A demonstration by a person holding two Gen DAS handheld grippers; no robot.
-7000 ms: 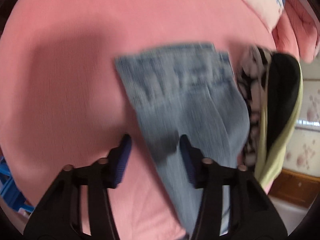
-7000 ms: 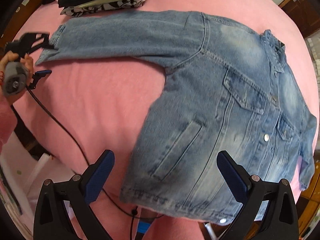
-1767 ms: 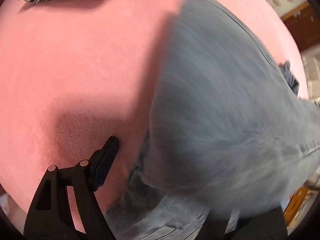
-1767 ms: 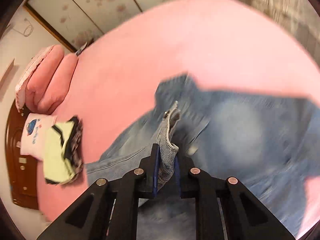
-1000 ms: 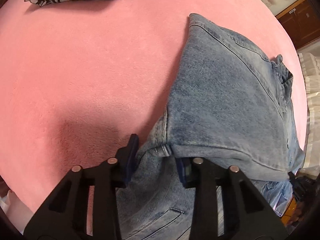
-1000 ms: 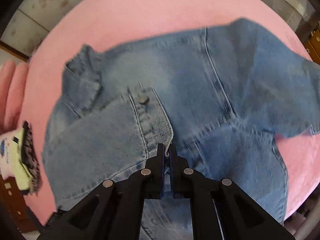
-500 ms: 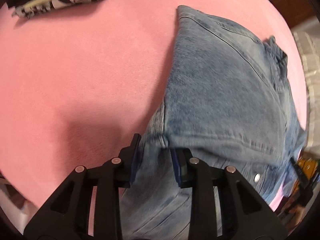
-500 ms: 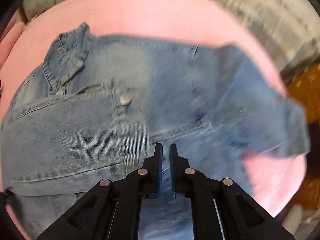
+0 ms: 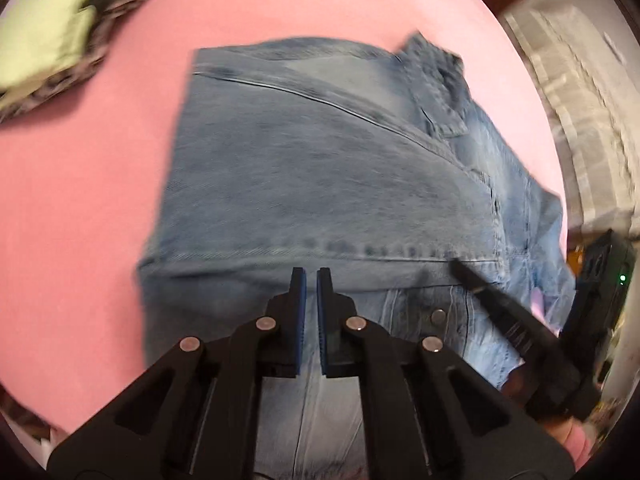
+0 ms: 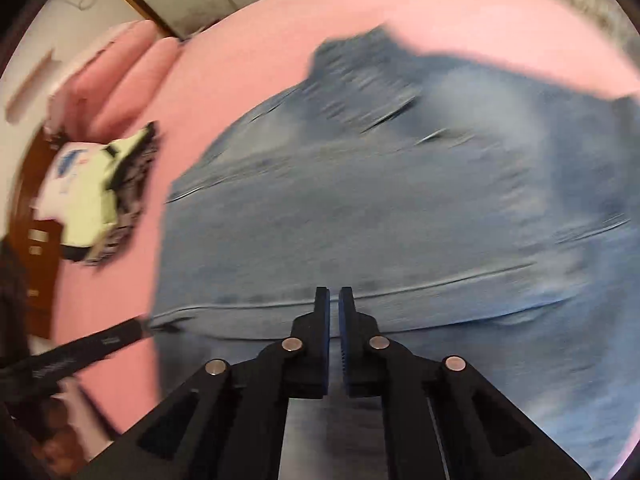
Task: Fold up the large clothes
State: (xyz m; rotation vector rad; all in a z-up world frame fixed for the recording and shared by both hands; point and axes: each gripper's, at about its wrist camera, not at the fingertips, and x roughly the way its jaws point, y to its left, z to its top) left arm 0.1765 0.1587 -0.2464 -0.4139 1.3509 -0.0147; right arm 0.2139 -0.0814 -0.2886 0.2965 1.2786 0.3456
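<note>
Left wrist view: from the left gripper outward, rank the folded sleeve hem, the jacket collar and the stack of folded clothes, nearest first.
1. Folded sleeve hem: just ahead of the left gripper, whose jaws are shut and hold nothing.
2. Jacket collar: farther, upper right on the denim jacket.
3. Stack of folded clothes: farthest, upper left on the pink bed.

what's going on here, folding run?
Yes. A person with a handheld gripper in each hand is folding a denim jacket on a pink bed. One side is already folded over the middle. The left gripper and right gripper are both shut and empty above it. Folded clothes sit in a stack nearby.
</note>
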